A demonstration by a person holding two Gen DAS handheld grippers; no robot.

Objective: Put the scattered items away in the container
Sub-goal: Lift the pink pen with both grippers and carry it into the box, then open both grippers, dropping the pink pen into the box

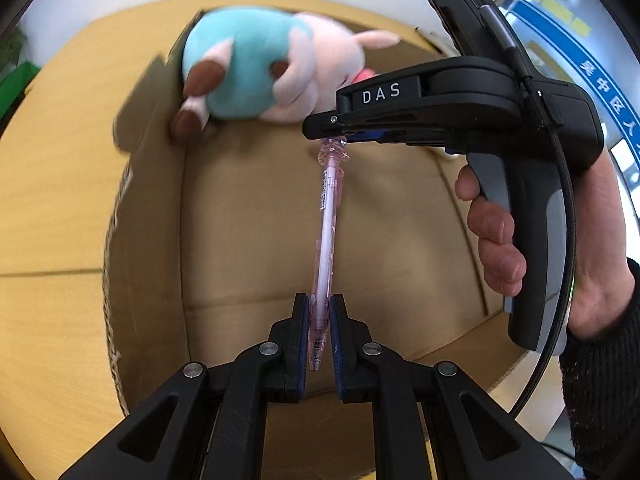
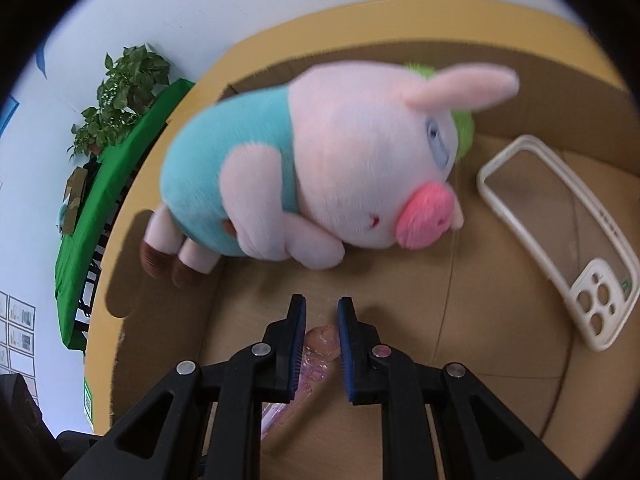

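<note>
Holding a plush pig (image 2: pixel 320 168) and phone case (image 2: pixel 560 240), the cardboard box (image 1: pixel 152 240) sits under both grippers, left (image 1: pixel 320 312) clamping a pink pen (image 1: pixel 329 216), right (image 2: pixel 322 312) parted around it

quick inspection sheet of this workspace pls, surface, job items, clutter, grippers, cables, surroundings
surface: light wooden table, with an open cardboard box on it.
job's things: pink pen over the box; plush pig and clear phone case lying inside it.
clutter: nothing seen.
grippers: left gripper shut on the pen's lower end; right gripper open around the pen's top, pads either side, contact unclear.
cables: black cable running down the right gripper's handle.
surroundings: white wall, potted plant, green-covered table, blue sign with Chinese characters.
</note>
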